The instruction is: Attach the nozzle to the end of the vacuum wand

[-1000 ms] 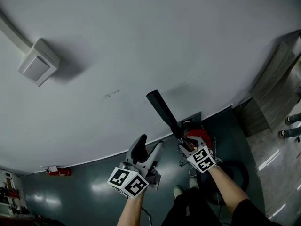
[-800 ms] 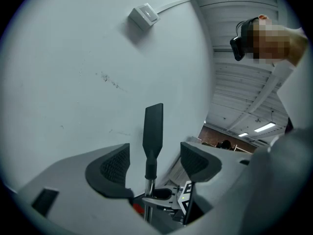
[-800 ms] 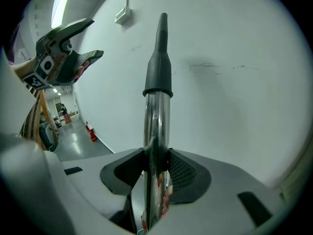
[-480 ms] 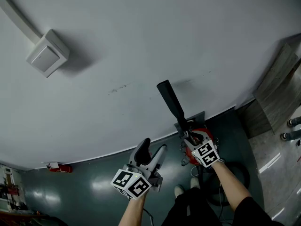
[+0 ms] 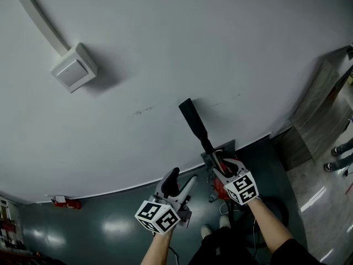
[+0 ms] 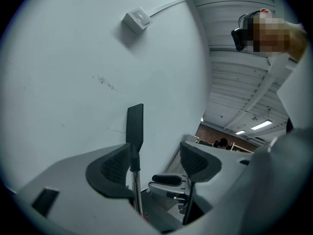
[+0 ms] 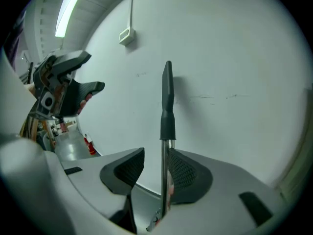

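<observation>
Between parted jaws of right tool (image 7: 156, 156) stands wand (image 7: 165, 180).

The lower end of the wand (image 5: 211, 154) and most of the red vacuum (image 5: 219, 189) are hidden behind the right gripper (image 5: 225, 170). The right edge cuts a bystander (image 5: 337, 149) down to feet.

The glossy dark floor (image 5: 110, 228) bears a red fire extinguisher (image 5: 66, 203) by the wall (image 5: 193, 48) and the person's pale shoes (image 5: 207, 232).

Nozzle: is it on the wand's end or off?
On. In the right gripper view the black nozzle sits with its collar over the top of the metal wand, in line with it.
</observation>
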Motion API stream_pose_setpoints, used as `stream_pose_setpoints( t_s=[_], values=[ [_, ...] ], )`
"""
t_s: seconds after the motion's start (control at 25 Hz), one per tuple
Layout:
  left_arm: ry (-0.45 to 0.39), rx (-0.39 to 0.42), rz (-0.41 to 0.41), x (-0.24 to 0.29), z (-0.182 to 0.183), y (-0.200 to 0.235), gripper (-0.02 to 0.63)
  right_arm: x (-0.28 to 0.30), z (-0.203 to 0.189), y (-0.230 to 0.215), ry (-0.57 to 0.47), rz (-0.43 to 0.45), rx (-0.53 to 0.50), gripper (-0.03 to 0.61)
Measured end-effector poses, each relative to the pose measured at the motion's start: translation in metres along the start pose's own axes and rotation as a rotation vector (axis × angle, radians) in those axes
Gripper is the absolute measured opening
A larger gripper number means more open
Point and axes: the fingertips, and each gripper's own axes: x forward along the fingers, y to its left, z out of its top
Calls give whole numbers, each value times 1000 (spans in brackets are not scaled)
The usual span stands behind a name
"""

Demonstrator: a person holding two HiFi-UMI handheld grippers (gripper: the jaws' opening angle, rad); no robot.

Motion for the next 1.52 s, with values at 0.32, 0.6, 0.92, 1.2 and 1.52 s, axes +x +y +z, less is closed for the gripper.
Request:
stream_pose_setpoints(
  t_s=[0.32, 0.6, 0.92, 1.2, 1.52],
  values=[
    [0, 47, -45, -14, 4, -29, 281, -61, 63, 34, -144, 26, 129, 148],
    [-11, 76, -98, -27, 9, -55, 206, -97, 100, 64, -234, 23, 155, 86],
    [-55, 115, -83, -45, 14, -70, 58, -129, 126, 91, -337, 18, 215, 29],
    [-82, 114, -73, -52, 18, -69, 5, -138, 138, 96, -374, 10, 231, 17],
    [-77, 110, -73, -54, 15, -66, 5, -138, 143, 103, -376, 18, 232, 17]
  ],
)
